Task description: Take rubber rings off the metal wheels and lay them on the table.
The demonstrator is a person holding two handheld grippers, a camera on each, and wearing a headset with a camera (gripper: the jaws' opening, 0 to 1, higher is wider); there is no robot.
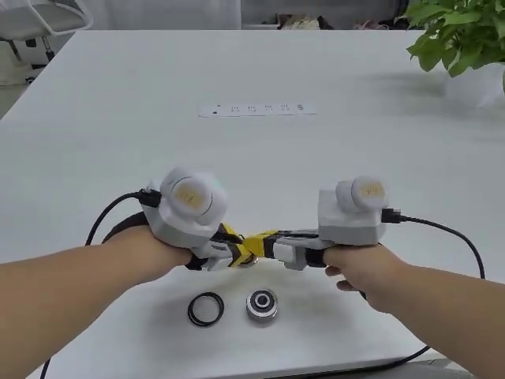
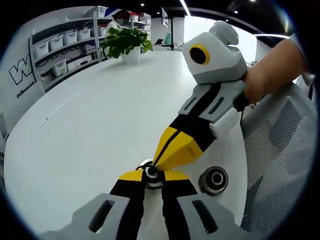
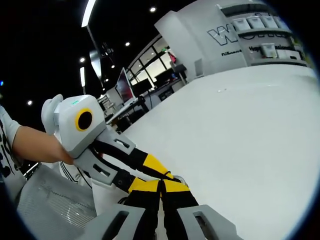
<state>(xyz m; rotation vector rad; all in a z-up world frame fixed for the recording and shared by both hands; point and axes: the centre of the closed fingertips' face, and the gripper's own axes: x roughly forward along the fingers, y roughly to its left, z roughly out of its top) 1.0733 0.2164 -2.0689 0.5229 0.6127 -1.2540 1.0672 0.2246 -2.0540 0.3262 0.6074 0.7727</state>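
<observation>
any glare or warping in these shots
Head view: soft even light, faint shadow under the ring, all sharp. Left gripper view: fisheye bends the table, bright patch blown out up top. Right gripper view: ceiling lights flare, table tilts steeply.

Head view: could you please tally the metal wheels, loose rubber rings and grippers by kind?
Metal wheels: 2 (table wheel, held wheel at the gripper tips)
Rubber rings: 1 (loose rubber ring)
Grippers: 2 (left gripper, right gripper)
Total: 5
</observation>
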